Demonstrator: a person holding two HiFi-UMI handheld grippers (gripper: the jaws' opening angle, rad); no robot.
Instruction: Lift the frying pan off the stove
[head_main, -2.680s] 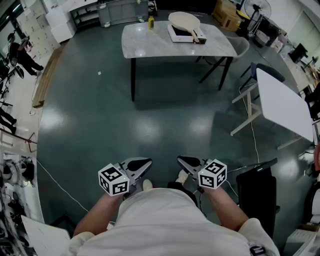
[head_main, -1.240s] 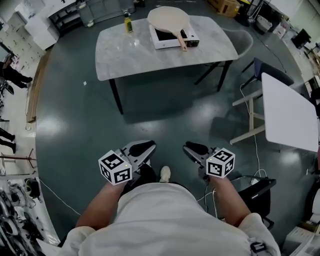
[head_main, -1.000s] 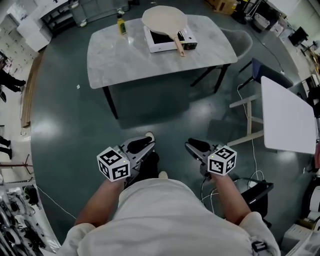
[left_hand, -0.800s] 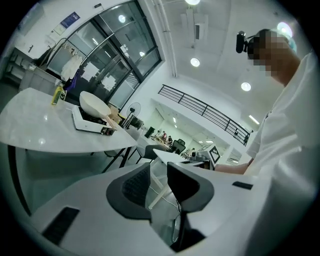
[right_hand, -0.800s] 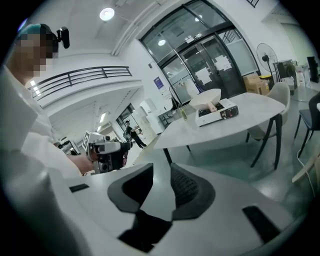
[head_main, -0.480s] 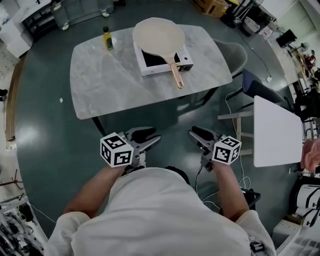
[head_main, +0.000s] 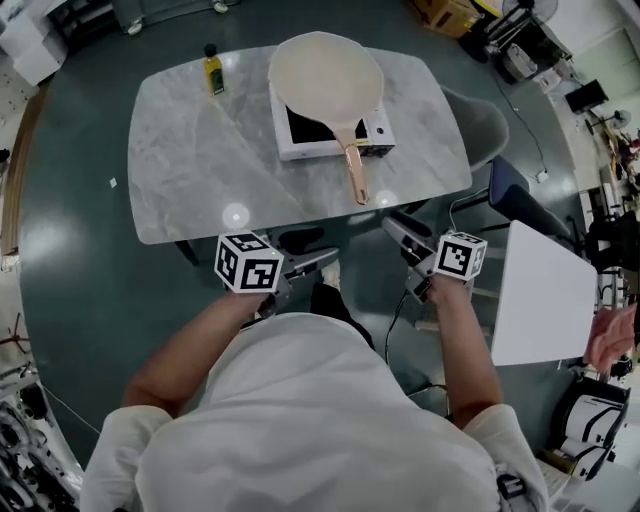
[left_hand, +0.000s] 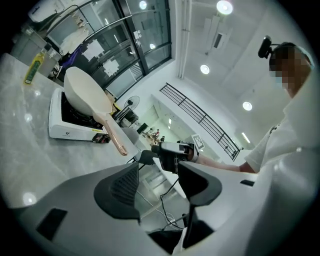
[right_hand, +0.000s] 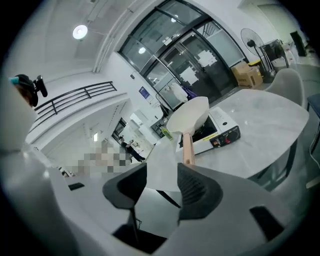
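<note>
Currently nothing held. Jaws of left gripper (head_main: 318, 250) and right gripper (head_main: 400, 238) well apart, just been opening, only air between. Parked at near edge of marble table (head_main: 200, 170), short of target. Frying pan (head_main: 325, 75) on white portable stove (head_main: 290, 148), centre toward far edge. Copper-toned handle (head_main: 356, 175) running back toward near edge, its end just ahead and slightly left of right gripper, clearly nearer than left. Looks like a right-hand grab along handle axis. Also: small yellow bottle (head_main: 212, 70) near far left corner, grey chair (head_main: 485, 105) at right edge, white side table (head_main: 525, 290), glossy dark floor (head_main: 70, 250).
</note>
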